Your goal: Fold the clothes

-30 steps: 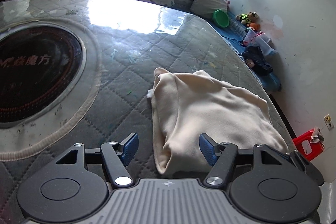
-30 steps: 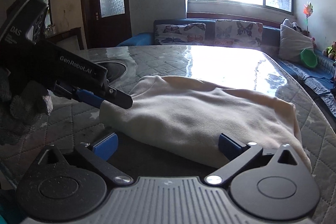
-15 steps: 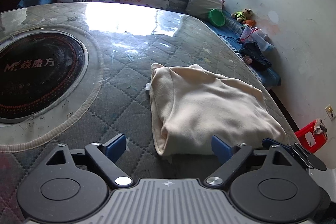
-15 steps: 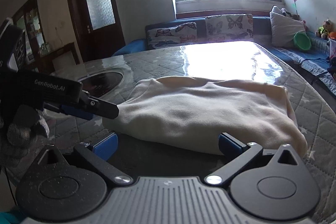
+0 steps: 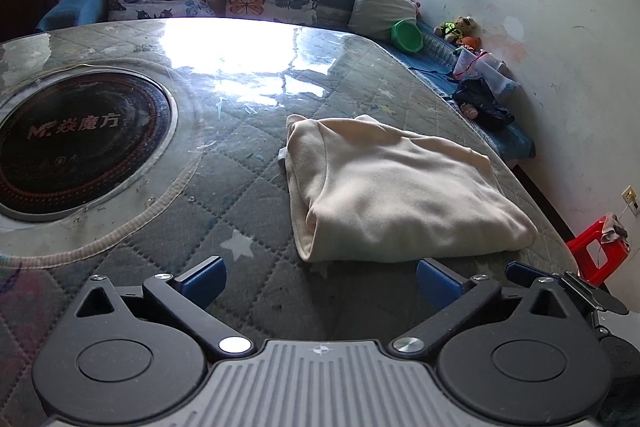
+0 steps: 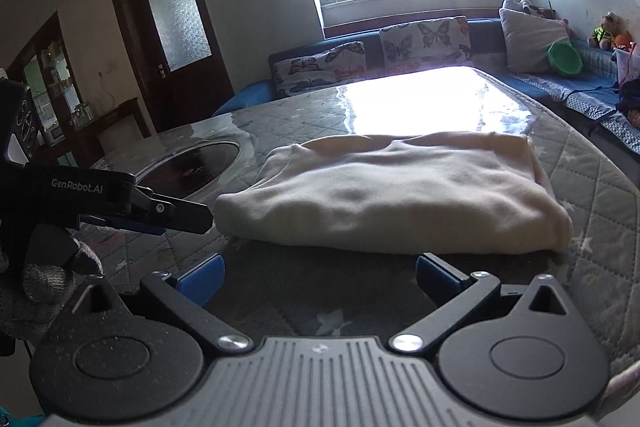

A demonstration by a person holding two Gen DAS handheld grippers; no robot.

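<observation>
item: cream garment (image 5: pixel 400 187), folded into a thick rectangle, lying flat on the quilted table cover (image 5: pixel 248 187) beside the round black inset (image 5: pixel 72 143). long axis runs left to right across the right wrist view; rolled fold edge faces both cameras. left gripper (image 5: pixel 320 281): jaws opening, nothing between. right gripper (image 6: pixel 318 277): jaws apart, empty, just short of the fold.

Bare quilted desk (image 5: pixel 224 163) lies open between the folded cream garment (image 5: pixel 396 195) and the round black inset plate (image 5: pixel 76 143), and along the garment's near edge. The left gripper (image 6: pixel 176 217) juts in just beside the garment's left end, narrowing that side. A red stool (image 5: pixel 592 251) stands off the desk's right edge.
</observation>
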